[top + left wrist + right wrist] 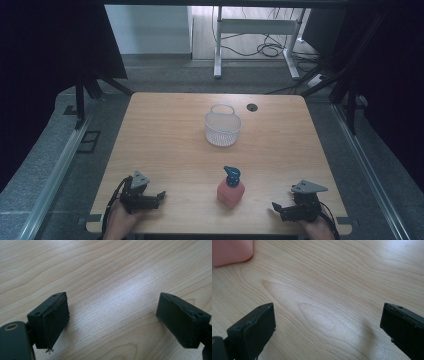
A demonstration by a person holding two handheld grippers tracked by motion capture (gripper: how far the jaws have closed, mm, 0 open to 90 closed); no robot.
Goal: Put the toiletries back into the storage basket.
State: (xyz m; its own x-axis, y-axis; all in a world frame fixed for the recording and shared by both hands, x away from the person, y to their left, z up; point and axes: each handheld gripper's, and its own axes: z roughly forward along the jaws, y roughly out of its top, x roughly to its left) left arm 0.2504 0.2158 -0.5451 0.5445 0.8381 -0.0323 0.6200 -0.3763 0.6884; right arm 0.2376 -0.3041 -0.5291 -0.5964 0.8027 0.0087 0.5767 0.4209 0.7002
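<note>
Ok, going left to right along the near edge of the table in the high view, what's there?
left gripper → red bottle with a blue pump top → right gripper

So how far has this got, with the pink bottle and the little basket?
Nothing looks done yet. The pink bottle stands on the table near the front edge, well apart from the white basket, which looks empty. Nothing is in hand: the left gripper and right gripper rest open either side. Any grasping or moving is still ahead.
</note>
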